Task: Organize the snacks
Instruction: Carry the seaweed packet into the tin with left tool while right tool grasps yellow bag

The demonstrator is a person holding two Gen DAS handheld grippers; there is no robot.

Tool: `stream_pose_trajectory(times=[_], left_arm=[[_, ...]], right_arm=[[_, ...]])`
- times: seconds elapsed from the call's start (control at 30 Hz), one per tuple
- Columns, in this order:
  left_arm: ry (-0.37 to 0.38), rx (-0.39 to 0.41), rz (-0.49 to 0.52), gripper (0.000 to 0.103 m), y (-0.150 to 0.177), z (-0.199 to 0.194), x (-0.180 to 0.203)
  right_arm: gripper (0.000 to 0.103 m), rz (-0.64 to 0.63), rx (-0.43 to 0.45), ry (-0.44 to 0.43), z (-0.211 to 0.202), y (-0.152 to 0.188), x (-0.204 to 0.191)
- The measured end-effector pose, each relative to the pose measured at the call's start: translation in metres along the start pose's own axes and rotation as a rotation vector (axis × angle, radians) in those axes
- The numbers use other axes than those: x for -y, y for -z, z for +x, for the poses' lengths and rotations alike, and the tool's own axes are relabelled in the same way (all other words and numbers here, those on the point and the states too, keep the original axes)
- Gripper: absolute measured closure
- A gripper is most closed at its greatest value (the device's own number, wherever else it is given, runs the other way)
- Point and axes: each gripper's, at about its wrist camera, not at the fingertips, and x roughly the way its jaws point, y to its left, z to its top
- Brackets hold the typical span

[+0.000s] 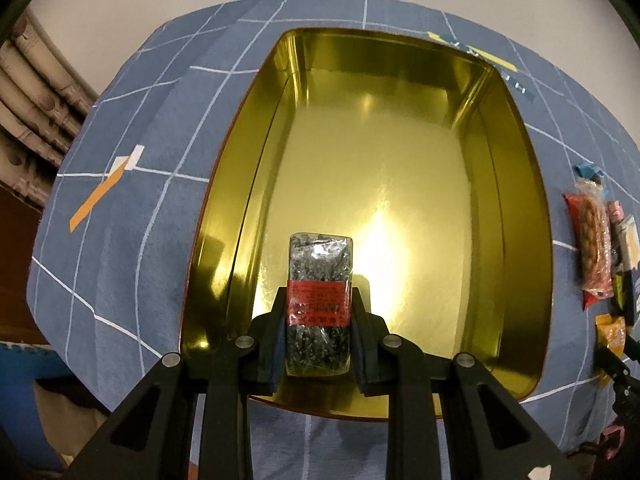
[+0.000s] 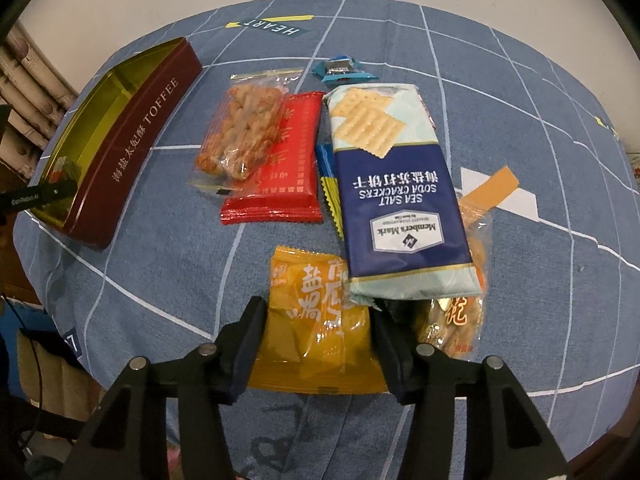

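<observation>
The job looks barely begun. The left gripper (image 1: 319,320) is clenched on a clear-wrapped dark snack bar with a red band (image 1: 319,300), held low over the near end of the gold-lined toffee tin (image 1: 512,208); whether the bar touches the tin's floor cannot be told, and nothing else lies inside.

Only the right wrist view shows what is left, spread on the blue grid-patterned surface (image 2: 160,280). The right gripper (image 2: 320,344) has its fingers against both sides of an orange snack packet (image 2: 316,320), apparently grasping it. Beyond lie a sea salt soda crackers pack (image 2: 396,184), a red packet (image 2: 288,168), a clear bag of fried snacks (image 2: 240,132), a small blue-wrapped sweet (image 2: 340,70) and another clear bag (image 2: 460,320) partly beneath the crackers. This view also shows the tin's maroon outside.
</observation>
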Motion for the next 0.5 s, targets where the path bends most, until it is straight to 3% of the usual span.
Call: stream_pose_trajectory(times=[0.4, 0.5], left_arm=[[-0.028, -0.012, 0.021, 0.076, 0.0021, 0.003, 0.0019], [-0.028, -0.006, 0.02, 0.07, 0.0035, 0.0006, 0.004]], right_arm=[[0.054, -0.011, 0.008, 0.012, -0.0011, 0.0058, -0.003], [0.055, -0.013, 0.014, 0.014, -0.0031, 0.0069, -0.0041]])
